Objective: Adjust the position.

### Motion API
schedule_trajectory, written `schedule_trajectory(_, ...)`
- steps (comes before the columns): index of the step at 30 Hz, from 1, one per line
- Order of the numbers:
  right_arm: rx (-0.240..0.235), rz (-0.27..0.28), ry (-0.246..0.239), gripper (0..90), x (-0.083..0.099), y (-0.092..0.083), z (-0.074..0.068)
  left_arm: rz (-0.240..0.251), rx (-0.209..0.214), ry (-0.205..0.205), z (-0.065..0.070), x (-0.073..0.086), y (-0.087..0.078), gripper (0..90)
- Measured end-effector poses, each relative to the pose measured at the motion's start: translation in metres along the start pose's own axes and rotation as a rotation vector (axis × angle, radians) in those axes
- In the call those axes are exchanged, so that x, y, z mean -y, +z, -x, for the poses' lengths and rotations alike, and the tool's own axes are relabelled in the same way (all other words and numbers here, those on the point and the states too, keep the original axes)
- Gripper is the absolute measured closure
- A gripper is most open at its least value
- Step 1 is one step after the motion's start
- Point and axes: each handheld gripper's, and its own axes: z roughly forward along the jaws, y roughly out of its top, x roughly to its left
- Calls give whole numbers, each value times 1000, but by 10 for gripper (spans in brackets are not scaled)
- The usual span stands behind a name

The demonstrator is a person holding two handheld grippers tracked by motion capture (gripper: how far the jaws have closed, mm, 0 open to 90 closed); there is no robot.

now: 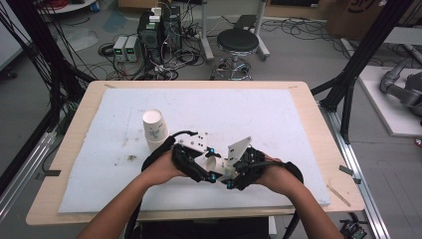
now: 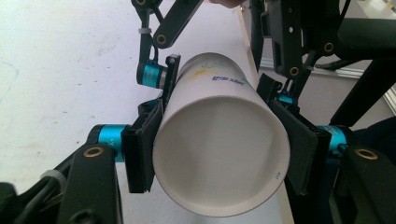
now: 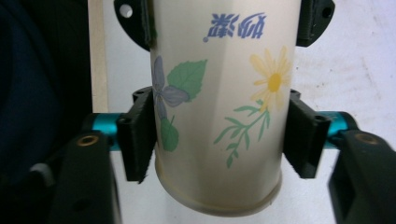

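Note:
A white paper cup (image 1: 215,162) with printed flowers hangs sideways just above the white mat (image 1: 259,109), between both grippers at the table's near middle. My left gripper (image 1: 210,164) is shut on the cup's mouth end. In the left gripper view its pads (image 2: 142,156) press the rim of the cup (image 2: 219,154), and the right gripper (image 2: 218,83) is at the far end. In the right gripper view, my right gripper (image 3: 217,140) has both pads (image 3: 137,140) against the walls of the cup (image 3: 219,84) near its base. The left gripper (image 3: 224,21) holds the far end.
A second paper cup (image 1: 154,128) stands on the mat just left of and behind the hands. The wooden table's near edge (image 1: 199,215) lies close under the forearms. A stool (image 1: 238,42) and cabled boxes (image 1: 154,35) sit on the floor beyond the table.

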Motion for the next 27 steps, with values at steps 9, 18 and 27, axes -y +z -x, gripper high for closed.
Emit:
schedule_trajectory(9,40,247,130,186,24,-14,3,149,-24,-65,-2,11,-13,373)
schedule_trajectory(18,37,475,217,186,47,-24,0,289,-46,-75,1,17,-23,373)
schedule_trajectory(27,66,569,274,186,66,-15,-7,403,-61,-52,6,31,-21,372)
